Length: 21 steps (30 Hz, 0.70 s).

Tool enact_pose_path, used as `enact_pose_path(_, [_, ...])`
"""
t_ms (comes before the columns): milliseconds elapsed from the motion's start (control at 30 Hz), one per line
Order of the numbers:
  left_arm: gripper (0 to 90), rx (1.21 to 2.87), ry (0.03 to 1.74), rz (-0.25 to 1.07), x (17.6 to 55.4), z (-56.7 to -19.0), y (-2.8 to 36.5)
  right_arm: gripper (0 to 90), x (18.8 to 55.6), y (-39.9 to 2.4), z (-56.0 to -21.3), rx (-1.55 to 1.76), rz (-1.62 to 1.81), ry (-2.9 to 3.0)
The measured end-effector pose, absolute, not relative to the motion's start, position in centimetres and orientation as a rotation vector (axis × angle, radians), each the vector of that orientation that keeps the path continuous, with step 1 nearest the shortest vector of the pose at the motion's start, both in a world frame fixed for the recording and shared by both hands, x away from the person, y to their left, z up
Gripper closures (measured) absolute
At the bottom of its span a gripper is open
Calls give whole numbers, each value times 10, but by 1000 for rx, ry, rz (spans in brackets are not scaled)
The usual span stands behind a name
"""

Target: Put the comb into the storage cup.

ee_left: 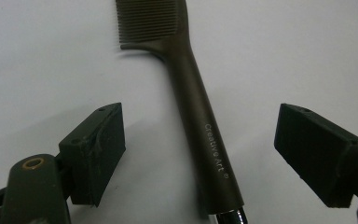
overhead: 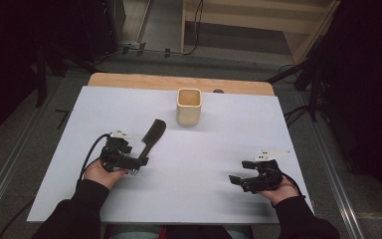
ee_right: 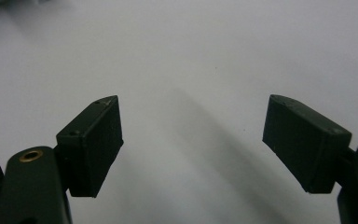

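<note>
Left gripper [ee_left: 200,154]: my fingers [ee_left: 95,151] are spread wide, nothing clamped. The dark brown plastic comb with a long tapered handle [ee_left: 193,107] lies flat on the white desk [ee_left: 51,60], its handle running up between my two fingers, closer to the right one's side of the gap but touching neither. Teeth end points away, beyond my fingertips; the handle's chrome tip sits low between them.

Right gripper [ee_right: 193,144]: fingers also wide, empty, over bare desk, well apart from the comb.

The cream square cup [overhead: 189,106] stands past the comb's far end, likely where it goes.

Risks as I judge them:
- Handle is off-centre in the gap, so on closing one finger hits first and shoves or spins the comb.
- Handle is thin, round, smooth and flat on the desk. If the fingers are too high, they pinch over the top and it squirts out.
- Gripping near the tail leaves the toothed end heavy, so it may droop or swing when lifted.
</note>
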State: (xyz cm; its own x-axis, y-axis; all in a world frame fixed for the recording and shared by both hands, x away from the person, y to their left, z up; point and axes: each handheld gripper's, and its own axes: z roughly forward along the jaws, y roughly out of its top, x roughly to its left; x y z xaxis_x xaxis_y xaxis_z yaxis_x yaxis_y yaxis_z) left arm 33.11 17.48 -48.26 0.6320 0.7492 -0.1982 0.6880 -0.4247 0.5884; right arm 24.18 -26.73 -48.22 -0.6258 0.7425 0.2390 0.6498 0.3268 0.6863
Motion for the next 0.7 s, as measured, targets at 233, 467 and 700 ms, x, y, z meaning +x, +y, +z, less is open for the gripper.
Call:
enact_pose_path(233, [170,2273,1095,191,326,-491,167,179,244,-265,-482,1284,1185,2470])
enact_pose_path(467, [168,2244,1095,253,320,-495,166,179,245,-264,-482,1284,1179,2472])
enact_pose_path(700, [188,2297,1085,383,313,-498,156,179,244,-264,-482,1284,1174,2473])
